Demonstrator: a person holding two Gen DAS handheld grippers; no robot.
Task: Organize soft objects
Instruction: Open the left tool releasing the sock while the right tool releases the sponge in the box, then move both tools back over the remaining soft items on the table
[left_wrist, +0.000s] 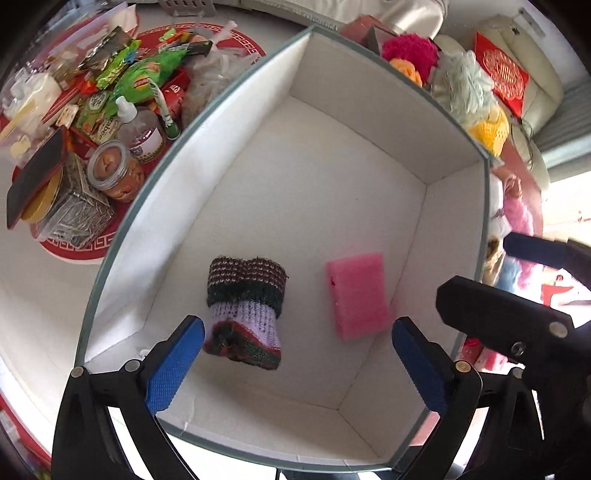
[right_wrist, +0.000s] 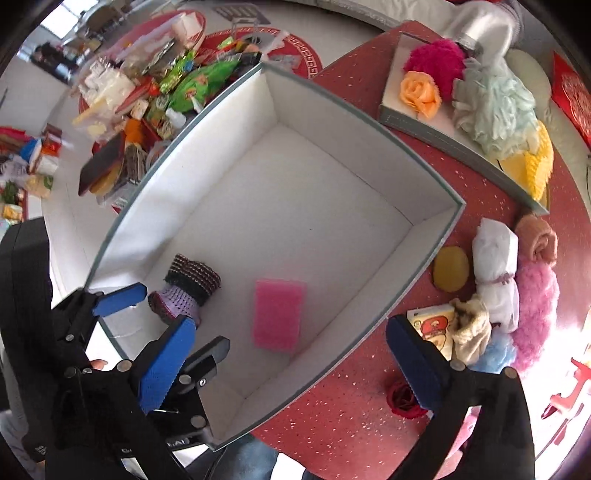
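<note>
Both tools (left_wrist: 297, 360) (right_wrist: 291, 363) wide open, empty.

Red speckled desk (right_wrist: 354, 413) carries large white open box (right_wrist: 417, 236), grey-edged. Beside box's right wall, directly on desk: yellow oval sponge (right_wrist: 450, 269), white rolled cloth (right_wrist: 496, 273), pink rolled towel (right_wrist: 537, 240), pink fluffy item (right_wrist: 537, 310), cream knitted item (right_wrist: 472, 328), printed carton (right_wrist: 434, 325), dark red rose (right_wrist: 404, 398). Farther back, shallow grey-edged tray (right_wrist: 406, 122) rests on desk.
</note>
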